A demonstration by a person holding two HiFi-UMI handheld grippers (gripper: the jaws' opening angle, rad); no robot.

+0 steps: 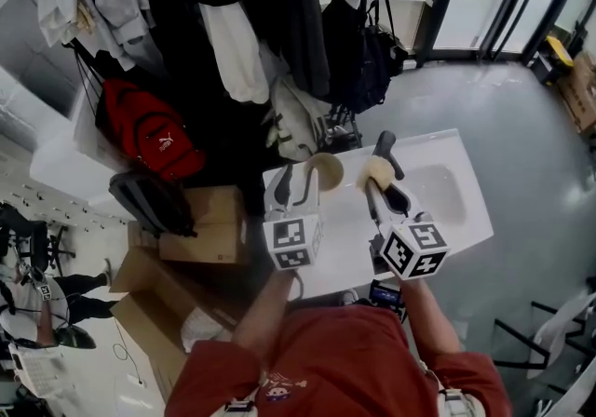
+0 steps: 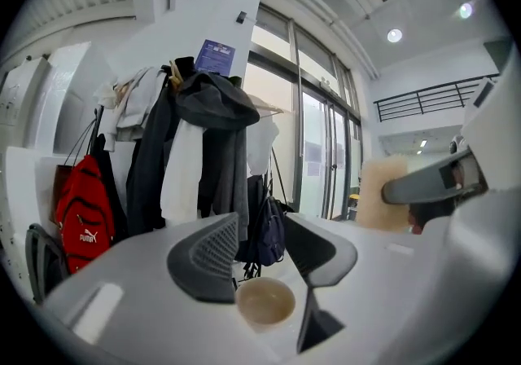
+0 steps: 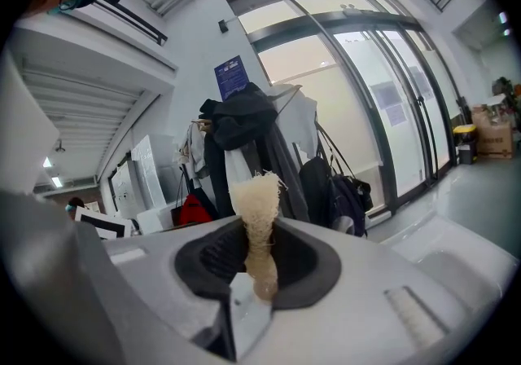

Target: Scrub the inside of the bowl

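Seen from above, a person in a red top stands at a white sink [image 1: 473,220], holding a gripper in each hand over its near rim. The left gripper [image 1: 296,181] has its jaws closed on a small tan bowl [image 1: 323,171], held clear of the counter at the sink's far left corner. In the left gripper view the bowl sits low between the two dark pads, touching both, with its open mouth turned up and back toward that camera, so the pale inside shows as a full circle. The right gripper [image 1: 382,168] has its jaws pinched tight on a pale fibrous scrubber [image 1: 373,173]. In the right gripper view its narrow end is squeezed between the pads and its frayed, wider end sticks out past them, with its long axis running along the jaws, away from the person. The scrubber is just to the right of the bowl, at about the same height, near it but not touching; nothing is inside the bowl yet. The scrubbing has probably not started. The right hand would likely need to swing the frayed end left and tip it down into the bowl's mouth while the left holds steady. Coats [image 1: 251,24] hang on a rack behind the sink.
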